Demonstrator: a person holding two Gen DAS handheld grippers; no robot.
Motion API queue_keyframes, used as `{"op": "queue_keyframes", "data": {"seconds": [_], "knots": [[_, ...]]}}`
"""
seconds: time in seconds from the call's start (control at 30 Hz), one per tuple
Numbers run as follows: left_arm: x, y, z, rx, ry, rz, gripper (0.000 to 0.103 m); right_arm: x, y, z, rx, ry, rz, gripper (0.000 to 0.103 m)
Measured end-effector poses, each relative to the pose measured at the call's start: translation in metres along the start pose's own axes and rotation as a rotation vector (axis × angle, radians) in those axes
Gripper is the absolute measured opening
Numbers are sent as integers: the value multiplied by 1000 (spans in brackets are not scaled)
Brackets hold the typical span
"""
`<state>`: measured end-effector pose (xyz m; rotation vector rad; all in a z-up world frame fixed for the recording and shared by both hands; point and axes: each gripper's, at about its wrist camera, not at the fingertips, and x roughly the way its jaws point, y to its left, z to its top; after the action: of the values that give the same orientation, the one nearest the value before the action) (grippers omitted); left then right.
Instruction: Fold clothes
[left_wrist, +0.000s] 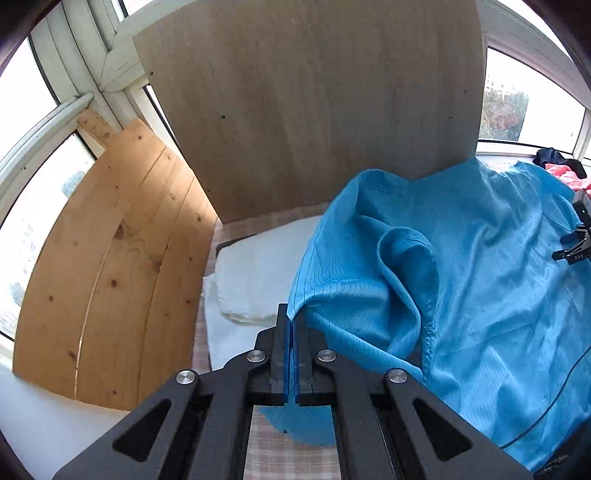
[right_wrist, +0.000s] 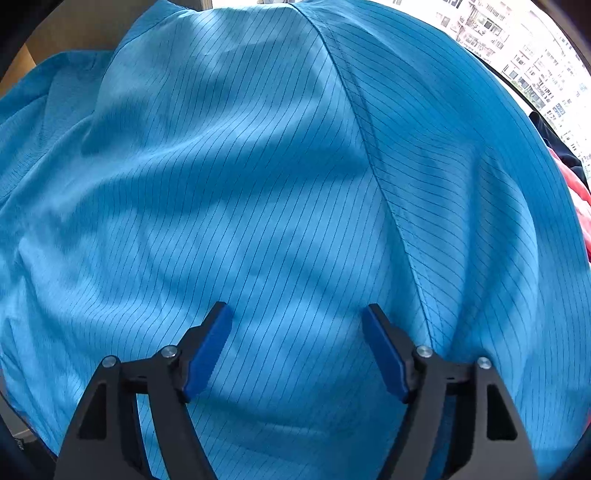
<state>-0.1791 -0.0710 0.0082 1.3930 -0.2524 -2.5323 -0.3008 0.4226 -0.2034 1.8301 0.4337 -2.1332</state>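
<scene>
Left gripper (left_wrist: 291, 317), frame centre, is clamped on the blue garment (left_wrist: 461, 277) edge; right gripper (right_wrist: 297, 314) stands spread above the cloth, gripping nothing.

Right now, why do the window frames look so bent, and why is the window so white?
Left wrist view: the fisheye lens bows the window frames and the pine board; daylight blows the panes out to white, while the blue garment stays sharp. Right wrist view: the same lens bulges the garment like a dome, soft shadows cross its folds, and the buildings outside are washed out.
</scene>
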Motion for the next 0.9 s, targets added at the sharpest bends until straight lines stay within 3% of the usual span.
{"op": "queue_keyframes", "data": {"seconds": [0.07,0.2,0.3,0.43,0.57,0.67,0.9], "knots": [[-3,20,18,29,-12,110,0,2,3,5,-9,6,-3,73],[-6,57,53,0,-47,233,0,-2,14,25,1,10,19,73],[-16,65,84,28,-77,301,0,-23,39,42,-66,-60,123,73],[-33,67,127,86,-115,375,0,-46,105,61,-181,-139,239,73],[-72,45,147,177,-180,383,0,-56,173,70,-292,-199,361,73],[-95,22,142,248,-213,379,0,-52,209,69,-344,-209,384,73],[-133,-26,80,324,-208,300,0,-37,233,96,-314,-167,396,73]]}}
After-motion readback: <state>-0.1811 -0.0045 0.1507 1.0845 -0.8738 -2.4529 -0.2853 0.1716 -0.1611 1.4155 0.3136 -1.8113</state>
